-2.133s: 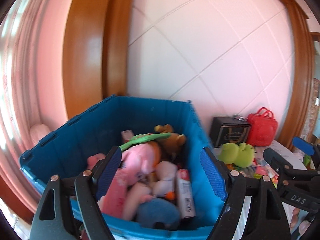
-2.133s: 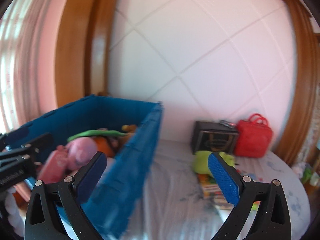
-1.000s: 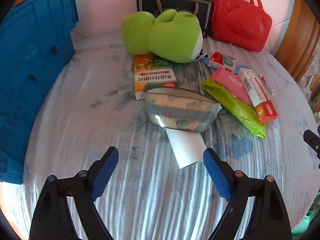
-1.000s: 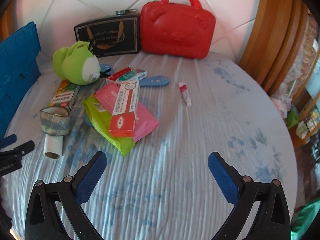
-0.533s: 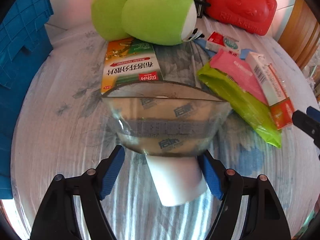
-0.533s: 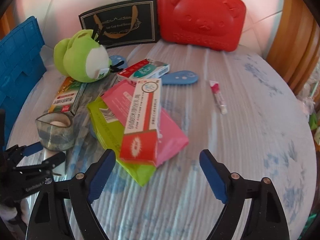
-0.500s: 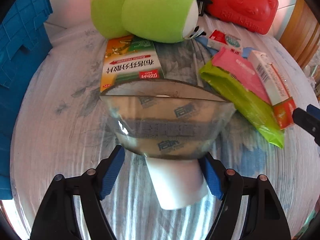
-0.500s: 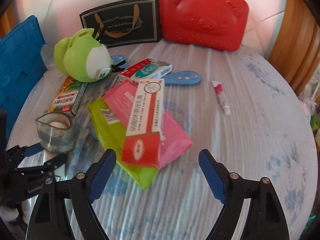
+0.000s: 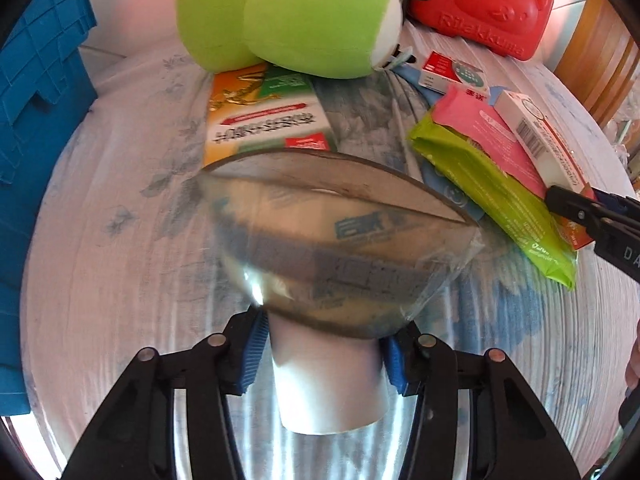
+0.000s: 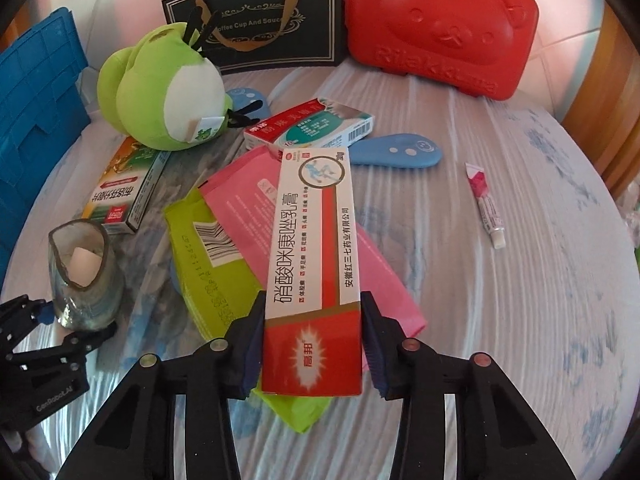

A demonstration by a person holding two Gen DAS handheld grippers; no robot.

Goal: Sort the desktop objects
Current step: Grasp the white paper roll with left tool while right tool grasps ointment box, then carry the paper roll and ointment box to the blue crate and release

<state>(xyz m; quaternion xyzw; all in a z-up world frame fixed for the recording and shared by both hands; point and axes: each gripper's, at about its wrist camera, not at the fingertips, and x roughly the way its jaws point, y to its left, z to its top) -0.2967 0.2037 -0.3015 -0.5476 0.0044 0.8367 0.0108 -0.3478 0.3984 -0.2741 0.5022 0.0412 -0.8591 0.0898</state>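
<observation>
Red-white ointment box (image 10: 316, 276) lengthwise away from clamping right gripper (image 10: 314, 340), left gripper (image 9: 322, 354) pinching white tube (image 9: 328, 384)

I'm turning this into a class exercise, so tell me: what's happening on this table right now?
A person with two handheld grippers is sorting clutter. The left gripper has just closed around the white tube of a plastic-wrapped roll. The right gripper has just closed on the red-and-white ointment box, which lies on pink and green packets. Neither is lifted.
</observation>
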